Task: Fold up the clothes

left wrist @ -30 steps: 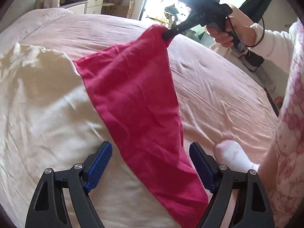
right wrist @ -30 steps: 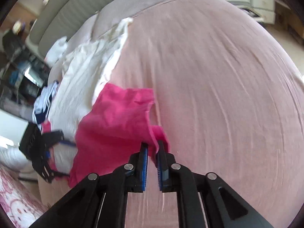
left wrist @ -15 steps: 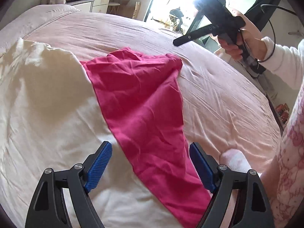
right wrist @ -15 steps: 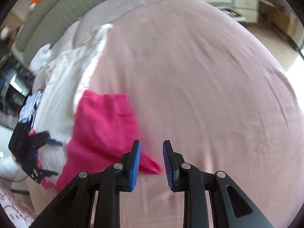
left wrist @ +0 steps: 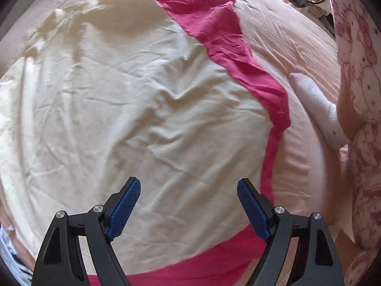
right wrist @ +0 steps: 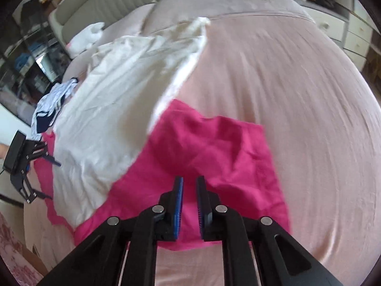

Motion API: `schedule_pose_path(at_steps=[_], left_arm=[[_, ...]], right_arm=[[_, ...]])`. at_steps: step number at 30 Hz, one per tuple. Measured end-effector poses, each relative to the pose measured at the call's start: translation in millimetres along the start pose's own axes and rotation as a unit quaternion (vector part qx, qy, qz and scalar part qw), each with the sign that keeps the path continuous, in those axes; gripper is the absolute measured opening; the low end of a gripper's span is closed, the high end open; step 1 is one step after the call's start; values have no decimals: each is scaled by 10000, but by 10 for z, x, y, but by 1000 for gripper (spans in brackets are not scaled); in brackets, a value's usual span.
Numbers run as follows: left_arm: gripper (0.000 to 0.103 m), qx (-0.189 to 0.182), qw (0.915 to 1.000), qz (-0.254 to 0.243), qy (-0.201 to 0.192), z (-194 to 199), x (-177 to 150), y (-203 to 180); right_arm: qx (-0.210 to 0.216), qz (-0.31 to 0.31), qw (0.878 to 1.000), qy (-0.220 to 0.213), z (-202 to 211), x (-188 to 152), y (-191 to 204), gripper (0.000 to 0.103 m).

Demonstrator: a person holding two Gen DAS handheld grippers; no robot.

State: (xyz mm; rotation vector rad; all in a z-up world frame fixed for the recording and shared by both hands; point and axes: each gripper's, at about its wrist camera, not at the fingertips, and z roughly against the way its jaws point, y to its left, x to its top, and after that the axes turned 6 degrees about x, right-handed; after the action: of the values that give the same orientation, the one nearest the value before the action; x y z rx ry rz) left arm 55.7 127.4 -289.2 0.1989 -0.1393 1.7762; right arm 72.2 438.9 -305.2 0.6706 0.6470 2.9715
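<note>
A magenta cloth (right wrist: 214,152) lies flat on the pink bed, partly under a cream white garment (right wrist: 114,100). In the left wrist view the cream garment (left wrist: 133,100) fills the middle and the magenta cloth (left wrist: 221,31) runs along its right and near edges. My left gripper (left wrist: 189,205) is open wide and empty above the cream garment. My right gripper (right wrist: 189,190) hovers over the magenta cloth with its jaws a little apart, holding nothing. The left gripper also shows at the far left of the right wrist view (right wrist: 40,176).
The pink bedsheet (right wrist: 309,119) spreads to the right. A blue and white garment (right wrist: 51,104) and a white item (right wrist: 85,35) lie near the headboard. The person's white-socked foot (left wrist: 314,104) and patterned pyjama leg (left wrist: 357,71) rest on the bed at the right.
My right gripper let go of the magenta cloth, which dropped flat on the bed, and now hovers over it. My left gripper moved left over the cream garment.
</note>
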Motion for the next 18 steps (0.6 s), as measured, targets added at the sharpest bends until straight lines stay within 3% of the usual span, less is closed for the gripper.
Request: schedule_pose_path(at_steps=[4, 6, 9, 10, 12, 13, 14, 15, 17, 18], left_arm=[[83, 562, 9966, 577, -151, -226, -220, 208], [85, 813, 9933, 806, -145, -321, -473, 282], [85, 881, 9872, 1328, -68, -196, -1022, 438], [85, 940, 9840, 1515, -7, -142, -1194, 483], [84, 864, 9788, 1855, -32, -44, -1383, 514], [84, 777, 9768, 1992, -79, -6, -1438, 513], [84, 668, 9771, 2009, -219, -8, -1413, 472], [84, 558, 9771, 2021, -363, -12, -1384, 429], [84, 571, 9793, 1899, -403, -104, -1252, 316], [85, 540, 9816, 1780, -438, -127, -1197, 263]], right_arm=[[964, 432, 9918, 721, -865, 37, 856, 20], [729, 977, 9838, 1312, -1197, -224, 1082, 19], [500, 1260, 9803, 1434, -1080, -536, 963, 12], [321, 1026, 9799, 1679, -1016, -568, 839, 0], [-599, 784, 9707, 2191, -932, -612, 663, 0], [-612, 852, 9716, 2121, -866, -586, 698, 1], [-231, 868, 9792, 1821, -788, -511, 812, 8], [161, 885, 9841, 1533, -730, -433, 936, 8], [986, 963, 9839, 1140, -812, -266, 1266, 13], [1137, 1131, 9799, 1188, -948, -223, 1433, 15]])
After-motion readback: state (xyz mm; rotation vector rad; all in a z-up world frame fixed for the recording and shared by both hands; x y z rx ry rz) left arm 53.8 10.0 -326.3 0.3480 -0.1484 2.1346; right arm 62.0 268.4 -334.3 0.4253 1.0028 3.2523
